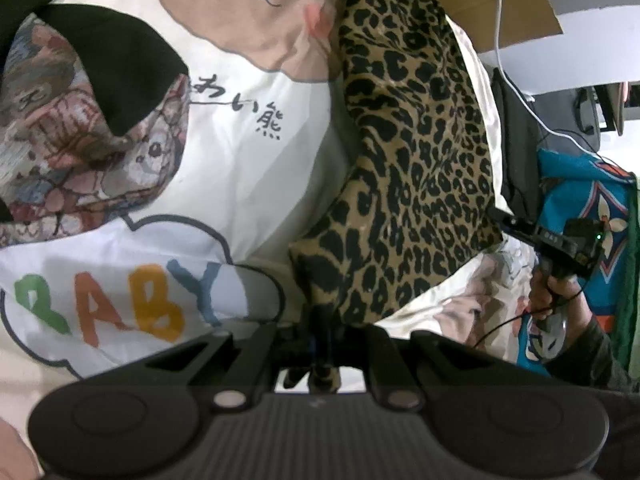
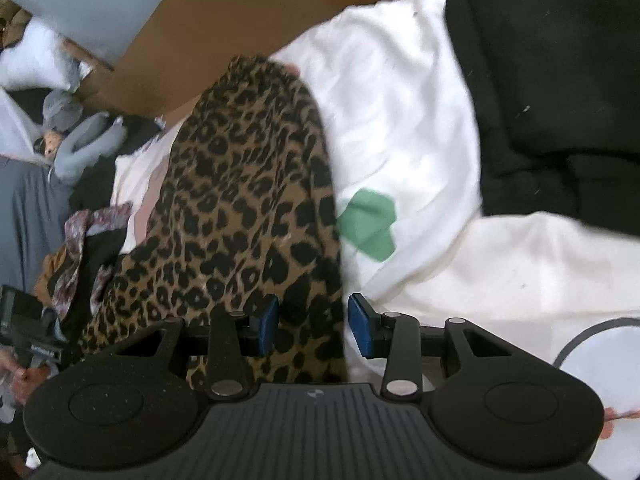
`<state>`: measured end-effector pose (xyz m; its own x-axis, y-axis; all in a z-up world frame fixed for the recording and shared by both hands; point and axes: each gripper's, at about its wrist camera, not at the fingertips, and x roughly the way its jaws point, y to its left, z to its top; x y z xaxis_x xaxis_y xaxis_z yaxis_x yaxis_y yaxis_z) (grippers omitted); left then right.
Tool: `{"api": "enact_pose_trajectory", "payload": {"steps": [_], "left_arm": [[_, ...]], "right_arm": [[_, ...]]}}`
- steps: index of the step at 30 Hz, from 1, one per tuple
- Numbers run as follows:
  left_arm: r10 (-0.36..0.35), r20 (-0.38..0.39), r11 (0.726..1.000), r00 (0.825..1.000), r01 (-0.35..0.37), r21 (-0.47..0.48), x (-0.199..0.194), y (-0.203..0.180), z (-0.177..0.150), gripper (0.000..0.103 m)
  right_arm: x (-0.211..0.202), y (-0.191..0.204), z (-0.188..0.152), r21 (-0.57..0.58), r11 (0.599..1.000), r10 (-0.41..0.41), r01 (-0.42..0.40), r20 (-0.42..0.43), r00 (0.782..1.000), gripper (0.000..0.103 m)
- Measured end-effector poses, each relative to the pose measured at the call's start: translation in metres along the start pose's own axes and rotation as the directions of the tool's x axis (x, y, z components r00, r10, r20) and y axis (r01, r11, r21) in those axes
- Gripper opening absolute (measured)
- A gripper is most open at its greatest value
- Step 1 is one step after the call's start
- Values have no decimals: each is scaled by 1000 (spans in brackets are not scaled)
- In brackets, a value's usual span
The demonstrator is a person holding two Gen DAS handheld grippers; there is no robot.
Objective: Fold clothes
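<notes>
Left gripper [image 1: 322,340] pinched tight on the near corner of the leopard-print garment [image 1: 408,152], jaws closed with the cloth caught between them. Right gripper [image 2: 313,326] parted, blue pads [image 2: 269,320] standing either side of the leopard-print garment's [image 2: 248,208] near edge, with a gap on the right side; contact on the left pad not clear. Garment stretched long from near to far across the white bear-print bedding [image 1: 248,160], just right of the "BABY" cloud print [image 1: 120,300]. Patterned bear cushion [image 1: 80,132] at far left with black fabric [image 1: 120,64] over it. Brown cardboard [image 2: 248,12] beyond the garment's far end. Black clothing [image 2: 552,80] piled at far right in the right wrist view.
</notes>
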<state>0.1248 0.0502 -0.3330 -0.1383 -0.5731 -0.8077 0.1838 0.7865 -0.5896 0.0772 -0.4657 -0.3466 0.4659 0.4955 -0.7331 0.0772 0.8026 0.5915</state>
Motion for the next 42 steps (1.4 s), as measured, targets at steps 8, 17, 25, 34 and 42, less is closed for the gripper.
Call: {"api": "enact_pose_trajectory", "payload": {"steps": [8,17,25,34,42], "left_arm": [[10,26,1000,1000,-10,8,-21,0,-1,5],[48,76,999,996,-46,-21,-57,8,-2,5],[68,49,997,996,-67,-37,-81,10,-15,5],[93,3,994,996,-93,-59,-63,23,-27,5],[185,-75,975,980,-193,-108,-21,45,-22,22]], "right_arm": [[-3,0,-4,25,999,46,-45,-45,998,2],[-15,22,-30,84,986,153,-146,-84,985,2],[-23,43,-54,60,982,187,-179,-173,967,1],[-27,45,-66,61,986,165,-155,-257,952,1],[-7,40,-71,34,998,54,-46,-289,956,4]]}}
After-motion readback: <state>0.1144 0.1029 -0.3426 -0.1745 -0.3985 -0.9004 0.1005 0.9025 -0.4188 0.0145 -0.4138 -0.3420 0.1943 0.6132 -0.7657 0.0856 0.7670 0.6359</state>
